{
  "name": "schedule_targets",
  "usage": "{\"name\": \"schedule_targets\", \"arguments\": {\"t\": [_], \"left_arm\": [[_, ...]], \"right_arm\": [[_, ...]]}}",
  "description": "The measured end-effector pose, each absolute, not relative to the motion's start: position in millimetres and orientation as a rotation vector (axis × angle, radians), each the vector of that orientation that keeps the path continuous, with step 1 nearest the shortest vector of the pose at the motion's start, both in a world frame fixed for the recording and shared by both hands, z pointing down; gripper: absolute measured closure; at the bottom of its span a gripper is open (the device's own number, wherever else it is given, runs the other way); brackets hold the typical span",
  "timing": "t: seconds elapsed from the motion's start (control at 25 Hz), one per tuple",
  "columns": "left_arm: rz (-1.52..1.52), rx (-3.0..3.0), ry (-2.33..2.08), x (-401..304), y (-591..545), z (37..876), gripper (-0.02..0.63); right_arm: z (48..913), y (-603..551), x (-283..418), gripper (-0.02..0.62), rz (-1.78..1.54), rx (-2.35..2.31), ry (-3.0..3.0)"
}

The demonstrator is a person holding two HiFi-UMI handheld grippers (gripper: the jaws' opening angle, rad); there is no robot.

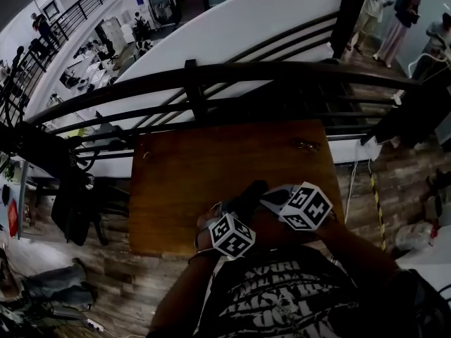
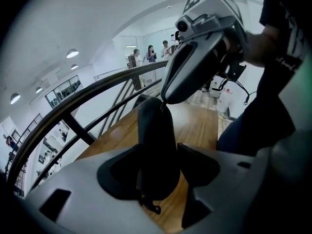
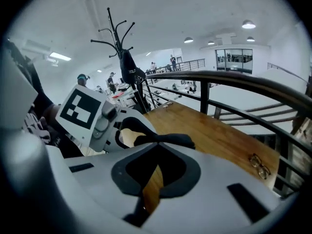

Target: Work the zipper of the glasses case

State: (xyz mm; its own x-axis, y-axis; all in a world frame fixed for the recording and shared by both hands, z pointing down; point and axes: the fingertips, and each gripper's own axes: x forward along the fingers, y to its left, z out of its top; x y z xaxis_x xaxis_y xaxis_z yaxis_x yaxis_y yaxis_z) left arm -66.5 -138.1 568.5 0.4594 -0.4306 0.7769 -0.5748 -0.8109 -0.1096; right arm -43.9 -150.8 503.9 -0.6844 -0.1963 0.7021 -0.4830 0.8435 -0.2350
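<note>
The black, rounded case (image 2: 156, 135) stands on end between the jaws of the left gripper (image 2: 157, 169). They close on its lower half from 9 and 3 o'clock. Both pads lie against its sides, so this tool holds the case at a fairly wide spread. In the left gripper view the case's top end points to 12. The right gripper (image 2: 164, 100) comes down on that end from 1 o'clock, and its tip meets the case's top edge. In the right gripper view that tool's jaws are pressed together with no gap, right at the dark edge of the case. Whether a zipper pull is pinched between them is too small to tell.

In the head view both tools are bunched near the 6 o'clock edge of the wooden table (image 1: 197, 167). The left tool's marker cube is at 7 o'clock of the case and the right one's at 3 o'clock. Whether the case touches the wood cannot be told. The glasses (image 1: 306, 145) lie near the table's 1 o'clock corner, well apart from the case. A dark railing (image 1: 211, 76) runs along the table's 12 o'clock side. A coat stand (image 3: 122, 43) rises at 11 o'clock in the right gripper view. People (image 1: 394, 20) stand beyond the railing at 1 o'clock in the head view.
</note>
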Motion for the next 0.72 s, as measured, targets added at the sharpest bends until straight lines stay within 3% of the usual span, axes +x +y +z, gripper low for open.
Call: {"name": "schedule_targets", "arguments": {"t": [0.72], "left_arm": [[0.977, 2.638, -0.771, -47, -121, 548, 0.382]], "right_arm": [[536, -175, 5, 0.597, 0.592, 0.565, -2.266]]}}
